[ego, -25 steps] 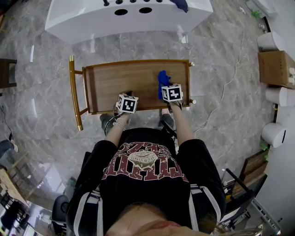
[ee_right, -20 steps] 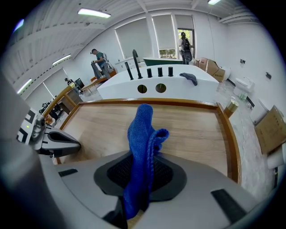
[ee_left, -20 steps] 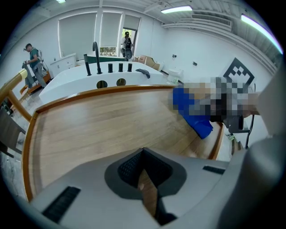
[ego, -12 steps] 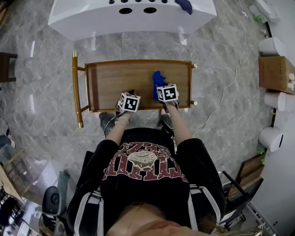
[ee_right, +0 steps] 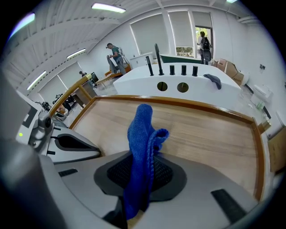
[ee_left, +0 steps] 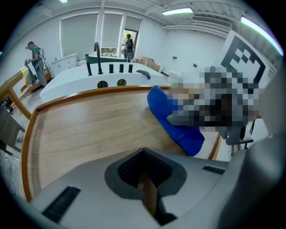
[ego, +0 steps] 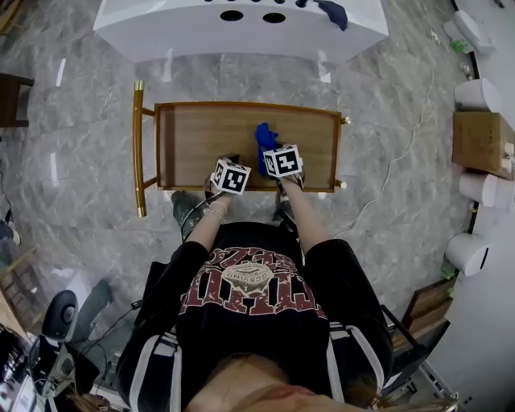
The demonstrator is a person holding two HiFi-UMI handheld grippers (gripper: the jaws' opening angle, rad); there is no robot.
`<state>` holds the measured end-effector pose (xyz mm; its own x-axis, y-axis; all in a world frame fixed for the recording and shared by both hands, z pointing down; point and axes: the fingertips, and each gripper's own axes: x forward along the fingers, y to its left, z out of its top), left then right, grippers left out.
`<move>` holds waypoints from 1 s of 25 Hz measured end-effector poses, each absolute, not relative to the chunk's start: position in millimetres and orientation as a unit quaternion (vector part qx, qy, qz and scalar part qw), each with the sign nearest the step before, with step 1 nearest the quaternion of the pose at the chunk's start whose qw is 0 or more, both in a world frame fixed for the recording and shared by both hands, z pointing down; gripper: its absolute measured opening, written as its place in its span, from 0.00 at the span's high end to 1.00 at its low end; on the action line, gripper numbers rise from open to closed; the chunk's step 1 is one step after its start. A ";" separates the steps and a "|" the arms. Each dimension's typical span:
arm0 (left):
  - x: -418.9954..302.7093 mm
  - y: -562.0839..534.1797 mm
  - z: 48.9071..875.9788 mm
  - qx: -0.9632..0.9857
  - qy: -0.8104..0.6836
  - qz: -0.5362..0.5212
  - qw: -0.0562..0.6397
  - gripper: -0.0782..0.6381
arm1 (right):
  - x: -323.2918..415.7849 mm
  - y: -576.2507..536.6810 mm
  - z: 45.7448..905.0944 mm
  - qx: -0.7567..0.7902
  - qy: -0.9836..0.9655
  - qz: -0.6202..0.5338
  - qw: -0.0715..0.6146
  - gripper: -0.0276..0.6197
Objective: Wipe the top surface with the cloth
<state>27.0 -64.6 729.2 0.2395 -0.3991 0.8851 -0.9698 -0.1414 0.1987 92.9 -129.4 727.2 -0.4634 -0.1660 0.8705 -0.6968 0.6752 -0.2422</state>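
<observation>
Blue cloth [ee_right: 142,147] is pinched in the closed right gripper [ee_right: 134,201] and touches the wooden top surface [ego: 201,141] just right of centre in the head view. The left gripper [ee_left: 149,199] is closed and empty. Wiping seems under way, and the surface's left half probably remains.

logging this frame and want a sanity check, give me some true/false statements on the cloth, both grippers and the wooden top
1. The right gripper is shut on the blue cloth. True.
2. The left gripper grips a second cloth. False: its jaws are together with nothing between them.
3. The blue cloth lies dropped on the floor. False: it is over the wooden top, in the right gripper.
4. The wooden top has a raised rim. True.
5. A dark cloth lies on the white counter beyond the wooden top. True.
</observation>
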 end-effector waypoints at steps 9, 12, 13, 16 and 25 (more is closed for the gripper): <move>22.3 -48.7 732.9 0.671 -0.509 0.348 0.412 0.82 | 77.2 -111.2 729.2 0.257 -0.807 0.294 0.443 0.82; 23.8 -47.4 732.8 0.670 -0.511 0.344 0.415 0.82 | 76.1 -109.3 729.1 0.252 -0.809 0.293 0.443 0.82; 24.4 -47.0 732.7 0.670 -0.511 0.343 0.415 0.82 | 76.0 -108.6 729.2 0.251 -0.809 0.293 0.443 0.82; 24.9 -45.2 732.4 0.670 -0.510 0.344 0.415 0.82 | 73.2 -105.2 730.2 0.245 -0.812 0.293 0.441 0.82; 24.2 -43.7 729.6 0.682 -0.509 0.329 0.408 0.82 | 64.9 -102.1 729.3 0.245 -0.815 0.290 0.437 0.82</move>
